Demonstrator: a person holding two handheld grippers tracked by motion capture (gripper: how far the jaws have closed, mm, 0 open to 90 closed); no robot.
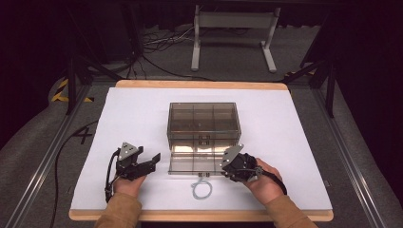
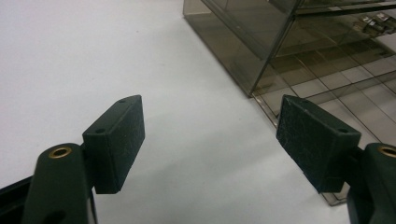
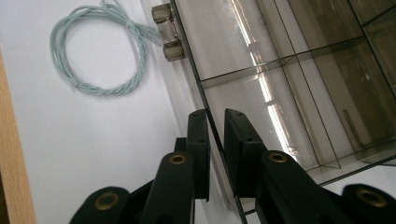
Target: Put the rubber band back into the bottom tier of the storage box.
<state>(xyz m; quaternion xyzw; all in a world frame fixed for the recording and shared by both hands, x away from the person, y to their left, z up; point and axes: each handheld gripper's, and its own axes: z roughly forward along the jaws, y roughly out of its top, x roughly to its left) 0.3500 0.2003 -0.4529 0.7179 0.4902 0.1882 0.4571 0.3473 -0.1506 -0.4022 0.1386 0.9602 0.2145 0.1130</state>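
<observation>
A smoky clear compartment box (image 1: 204, 118) stands mid-table, its lid (image 1: 195, 161) swung open flat toward me. My right gripper (image 1: 225, 167) pinches the lid's thin front rim near its right corner. In the right gripper view the rim runs between the two nearly closed pads (image 3: 217, 126), and the lid (image 3: 261, 56) and its latch (image 3: 167, 32) lie beyond. My left gripper (image 1: 153, 161) rests on the mat just left of the lid, open. In the left gripper view its pads (image 2: 210, 140) stand wide apart over bare mat, with the box (image 2: 252, 37) ahead to the right.
A loop of pale blue twisted cord (image 1: 202, 188) (image 3: 100, 51) lies on the white mat (image 1: 133, 109) just in front of the lid's latch. The table's wooden front edge (image 1: 199, 216) is close behind the hands. A grey stand (image 1: 233, 28) and cables sit on the floor beyond.
</observation>
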